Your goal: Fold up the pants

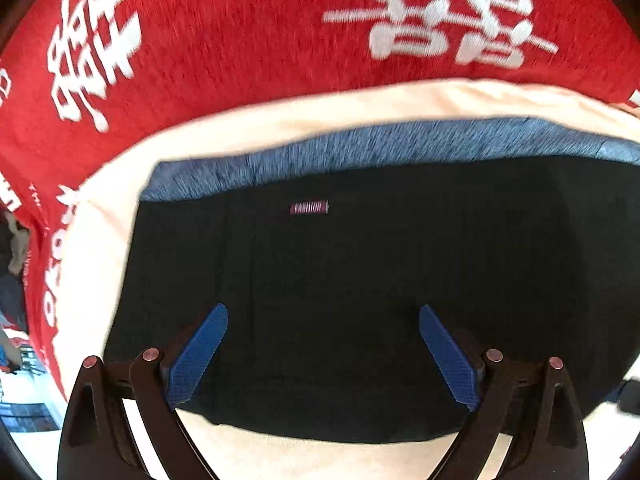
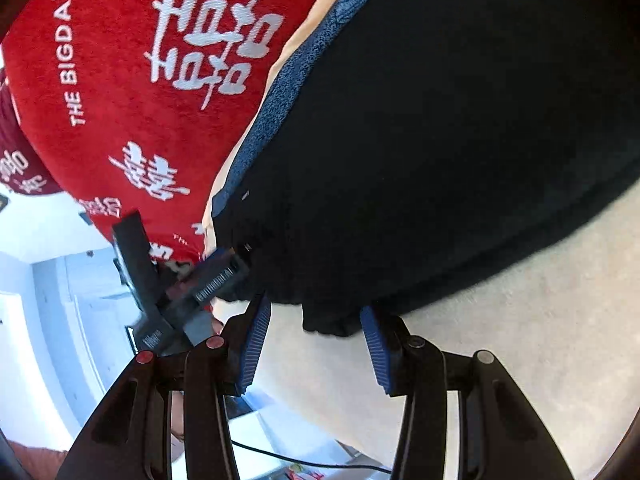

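Left tongs (image 1: 323, 354) gape over black pants (image 1: 340, 300); right tongs (image 2: 316, 344), half-open, reveal a hanging hem (image 2: 326, 322).

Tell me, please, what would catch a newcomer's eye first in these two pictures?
The red cloth with big white characters comes first, filling the top of the left wrist view and the upper left of the right wrist view. Next come the black pants, lying on a cream sheet with a blue-grey band along their far edge. In the foreground of each view, blue pads stand apart over the pants' edge.
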